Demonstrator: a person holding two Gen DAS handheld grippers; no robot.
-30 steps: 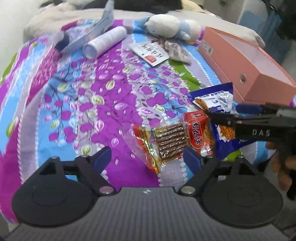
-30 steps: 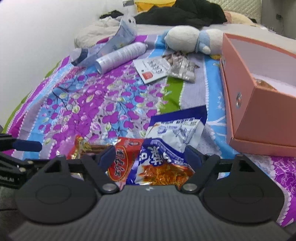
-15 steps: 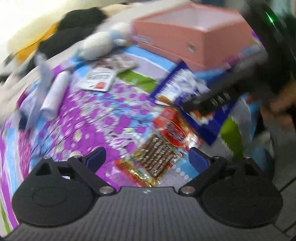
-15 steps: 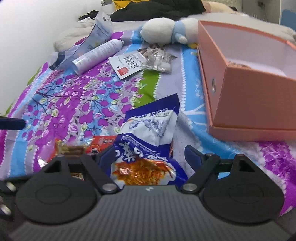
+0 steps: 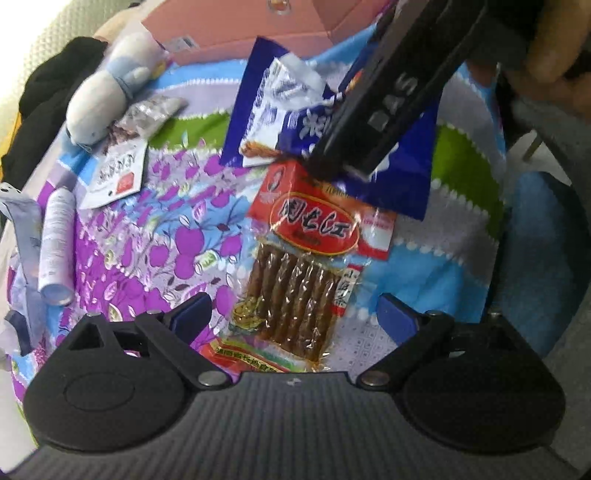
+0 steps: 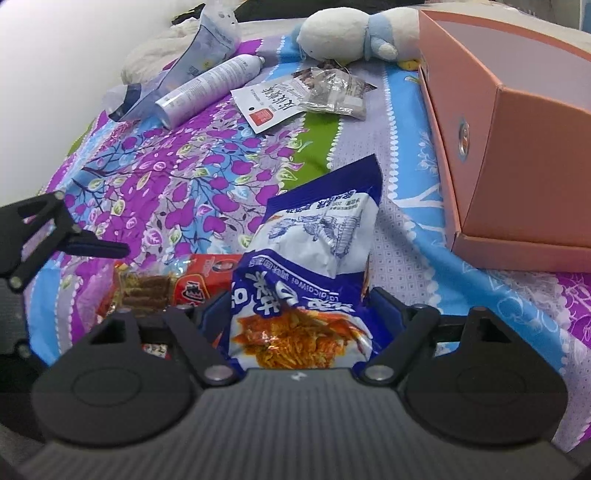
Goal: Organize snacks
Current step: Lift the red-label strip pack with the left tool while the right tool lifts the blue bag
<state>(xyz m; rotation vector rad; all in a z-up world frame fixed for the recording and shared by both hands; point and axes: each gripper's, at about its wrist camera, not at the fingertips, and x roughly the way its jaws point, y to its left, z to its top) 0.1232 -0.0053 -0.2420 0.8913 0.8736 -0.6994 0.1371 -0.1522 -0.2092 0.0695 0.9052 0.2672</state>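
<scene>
Left wrist view: my left gripper [image 5: 293,319] stands wide open, its jaws having just been opening; the red pack [image 5: 306,266] lies on the bedspread [image 5: 155,236] between the blue pads [image 5: 194,314], and neither pad touches it. At 12 o'clock from the red pack, the blue bag [image 5: 291,110] overlaps its top edge. The right gripper [image 5: 373,122] comes in from 1 o'clock across the blue bag, a hand [image 5: 554,48] behind it. The pink box [image 5: 236,33] sits at 12 o'clock at the frame's top. A plush toy [image 5: 110,88], a white packet [image 5: 116,173] and a spray can [image 5: 57,243] lie from 11 to 9 o'clock.

Right wrist view: my right gripper [image 6: 295,314] has the blue bag [image 6: 314,266] between its jaws, which have just been closing. They sit close on both sides, but I cannot tell whether they press it. The red pack [image 6: 173,284] lies at 9 o'clock of the bag, partly under it. The left gripper [image 6: 70,240] shows at the 9 o'clock edge. The pink box [image 6: 524,147] stands open at 2 o'clock, well apart from the bag.
</scene>
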